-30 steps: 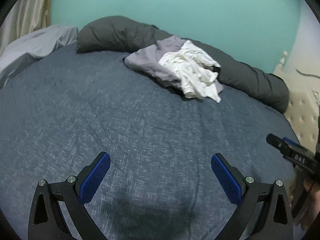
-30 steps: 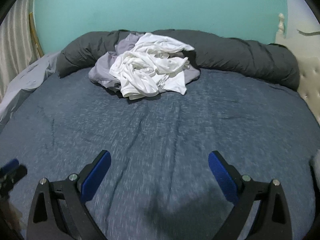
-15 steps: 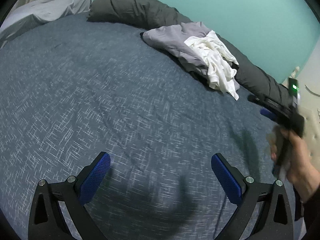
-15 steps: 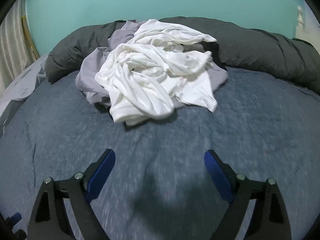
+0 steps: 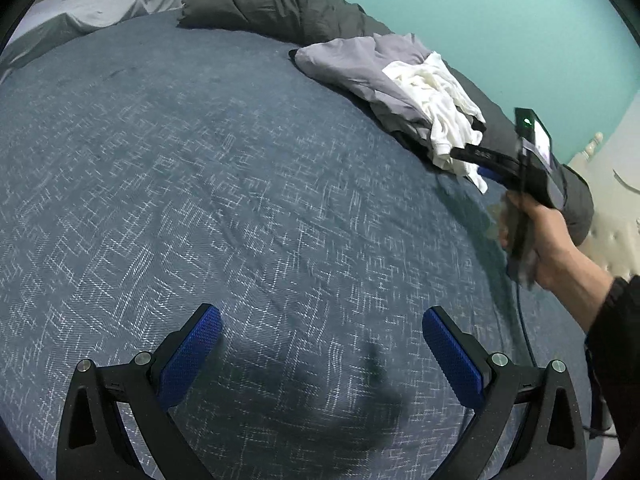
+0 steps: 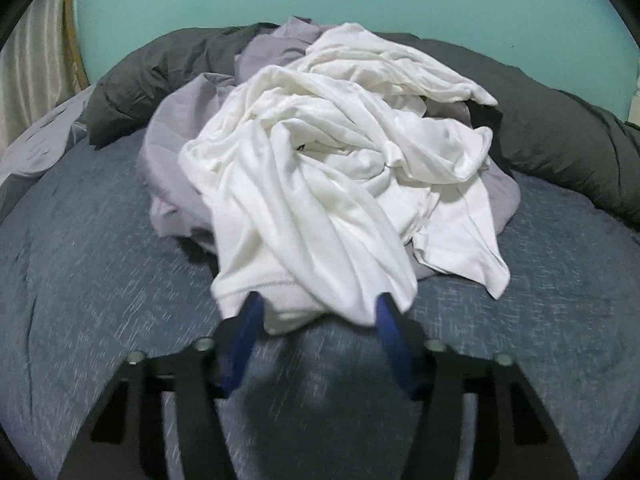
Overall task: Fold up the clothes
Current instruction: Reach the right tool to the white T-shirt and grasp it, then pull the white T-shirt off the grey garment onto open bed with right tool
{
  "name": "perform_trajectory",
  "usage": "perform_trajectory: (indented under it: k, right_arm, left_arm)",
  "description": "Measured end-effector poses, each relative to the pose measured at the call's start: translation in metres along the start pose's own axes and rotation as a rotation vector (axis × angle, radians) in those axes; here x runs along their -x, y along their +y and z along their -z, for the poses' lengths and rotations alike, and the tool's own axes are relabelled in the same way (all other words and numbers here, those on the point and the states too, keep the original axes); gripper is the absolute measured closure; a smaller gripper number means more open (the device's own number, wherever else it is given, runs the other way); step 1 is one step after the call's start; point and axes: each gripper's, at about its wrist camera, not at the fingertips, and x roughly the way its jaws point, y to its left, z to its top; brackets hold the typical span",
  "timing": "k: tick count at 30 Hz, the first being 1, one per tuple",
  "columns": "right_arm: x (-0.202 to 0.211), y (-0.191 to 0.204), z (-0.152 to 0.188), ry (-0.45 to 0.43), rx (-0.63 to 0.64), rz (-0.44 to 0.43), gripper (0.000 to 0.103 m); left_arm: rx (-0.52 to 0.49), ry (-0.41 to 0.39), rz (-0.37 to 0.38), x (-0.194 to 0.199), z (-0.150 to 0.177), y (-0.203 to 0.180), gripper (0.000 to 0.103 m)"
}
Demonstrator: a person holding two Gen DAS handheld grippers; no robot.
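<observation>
A crumpled white garment lies on top of a light grey garment in a heap at the far side of the blue bedspread. My right gripper is at the heap's near edge with its jaws closing. The white hem lies between the blue pads, which do not clearly press on it. In the left wrist view the same heap sits at the upper right, with the right gripper reaching into it. My left gripper hangs open over bare bedspread, holding nothing.
A rolled dark grey duvet runs along the back of the bed against the teal wall. A pale grey sheet lies at the far left. A cream tufted headboard stands at the right. A person's hand holds the right gripper.
The right gripper has travelled across the bed up to the heap and its jaws have narrowed around the white hem. The left gripper sank a little, then held still.
</observation>
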Motion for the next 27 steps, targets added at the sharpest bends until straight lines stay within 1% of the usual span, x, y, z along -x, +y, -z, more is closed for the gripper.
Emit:
perform_trajectory:
  k: [1, 2, 4, 6, 11, 14, 17, 22, 25, 27]
  right_arm:
    - [-0.004, 0.000, -0.002, 0.007, -0.007, -0.009, 0.062]
    - [-0.008, -0.001, -0.003, 0.014, -0.013, -0.017, 0.068]
    - [-0.007, 0.001, -0.005, 0.007, -0.010, -0.025, 0.093]
    - [0.002, 0.003, -0.003, -0.016, -0.001, -0.025, 0.100]
    - [0.047, 0.000, 0.008, -0.072, 0.014, -0.089, 0.102]
    - [0.082, -0.003, 0.014, -0.106, -0.004, -0.137, 0.102]
    - [0.124, -0.001, 0.026, -0.125, -0.003, -0.174, 0.102]
    - [0.205, 0.002, 0.055, -0.155, -0.011, -0.234, 0.102]
    - [0.256, 0.006, 0.075, -0.173, -0.009, -0.257, 0.102]
    - [0.287, 0.011, 0.087, -0.180, -0.003, -0.272, 0.102]
  left_arm:
    - [0.000, 0.000, 0.000, -0.001, -0.001, 0.001, 0.000]
    - [0.000, 0.000, -0.001, -0.002, -0.002, 0.001, 0.000]
    - [0.002, -0.001, 0.000, -0.003, -0.004, 0.002, 0.000]
    - [0.005, -0.006, 0.001, -0.002, -0.005, 0.004, 0.000]
    - [-0.002, -0.008, 0.007, 0.001, -0.006, 0.003, 0.000]
    - [-0.005, -0.031, 0.015, 0.008, -0.009, -0.001, 0.000]
    - [-0.009, -0.055, 0.025, 0.019, -0.011, -0.005, 0.000]
    - [-0.014, -0.081, 0.047, 0.041, -0.012, -0.016, 0.000]
    - [-0.017, -0.094, 0.069, 0.063, -0.005, -0.024, 0.000]
    - [-0.008, -0.095, 0.092, 0.079, 0.007, -0.029, 0.000]
